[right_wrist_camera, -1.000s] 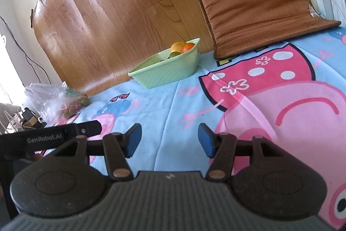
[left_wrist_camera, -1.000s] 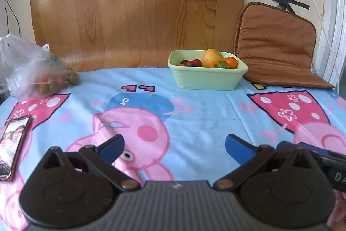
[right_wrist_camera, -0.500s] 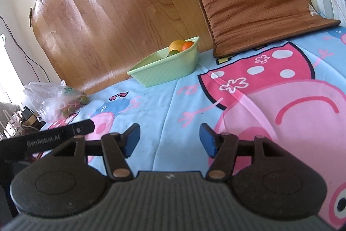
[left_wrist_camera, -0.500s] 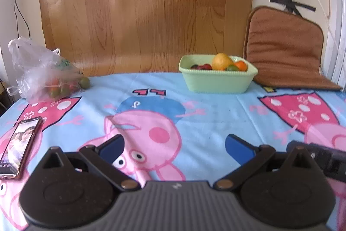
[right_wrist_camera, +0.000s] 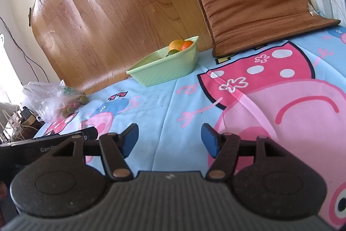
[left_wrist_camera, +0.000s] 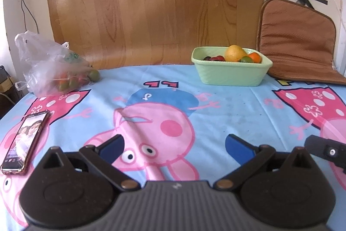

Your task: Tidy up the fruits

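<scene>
A pale green bowl (left_wrist_camera: 231, 73) stands at the back of the bed and holds an orange (left_wrist_camera: 234, 53), a small tangerine and dark red fruits. Seen from the right wrist, the same bowl (right_wrist_camera: 164, 70) lies far ahead. A clear plastic bag (left_wrist_camera: 52, 66) with red and green fruits lies at the back left; the bag (right_wrist_camera: 56, 101) also shows at the left of the right wrist view. My left gripper (left_wrist_camera: 174, 146) hangs open over the cartoon sheet, nothing between its blue pads. My right gripper (right_wrist_camera: 169, 140) is empty too, its jaws still opening.
A phone (left_wrist_camera: 23, 140) with a lit screen lies on the sheet at the left. A brown cushion (left_wrist_camera: 298, 40) leans on the wall at the back right. A wood-pattern board (left_wrist_camera: 151, 5) stands behind the bowl. Cables and boxes (right_wrist_camera: 15, 122) sit beyond the bed's left edge.
The left wrist view has tilted up a little, so bowl, bag and phone sit lower in the frame. The right gripper's blue pads have spread wider apart.
</scene>
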A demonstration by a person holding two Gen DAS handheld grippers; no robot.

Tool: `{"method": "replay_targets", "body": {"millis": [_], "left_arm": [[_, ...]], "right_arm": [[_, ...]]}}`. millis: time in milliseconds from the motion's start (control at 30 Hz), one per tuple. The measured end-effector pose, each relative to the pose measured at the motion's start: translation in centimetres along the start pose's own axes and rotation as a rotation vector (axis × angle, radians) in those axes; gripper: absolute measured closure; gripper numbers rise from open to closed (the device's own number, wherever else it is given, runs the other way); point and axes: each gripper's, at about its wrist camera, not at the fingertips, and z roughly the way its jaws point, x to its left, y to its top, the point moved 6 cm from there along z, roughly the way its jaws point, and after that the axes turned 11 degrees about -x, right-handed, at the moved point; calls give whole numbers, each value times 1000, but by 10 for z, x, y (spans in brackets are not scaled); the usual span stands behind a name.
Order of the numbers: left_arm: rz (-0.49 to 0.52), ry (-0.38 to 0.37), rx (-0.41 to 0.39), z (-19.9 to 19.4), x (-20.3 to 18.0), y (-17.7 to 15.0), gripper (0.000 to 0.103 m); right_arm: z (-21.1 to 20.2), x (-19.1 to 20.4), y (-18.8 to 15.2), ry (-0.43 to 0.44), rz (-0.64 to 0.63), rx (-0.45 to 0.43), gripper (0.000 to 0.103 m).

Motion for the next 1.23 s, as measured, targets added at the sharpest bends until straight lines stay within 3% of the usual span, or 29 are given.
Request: {"method": "replay_targets", "body": {"millis": [267, 433, 600, 800, 1233], "left_arm": [[49, 92, -20, 0, 4, 3, 0], [52, 95, -37, -3, 4, 6, 0], [30, 49, -33, -6, 0, 8, 0], [3, -26, 36, -3, -8, 2, 0], [3, -71, 48, -4, -13, 0, 0]], "right_arm": [[1, 0, 0, 0, 0, 0, 36], [0, 0, 0, 0, 0, 0, 36], [1, 0, 0, 0, 0, 0, 36], [1, 0, 0, 0, 1, 0, 36], [1, -1, 0, 0, 1, 1, 35]]}}
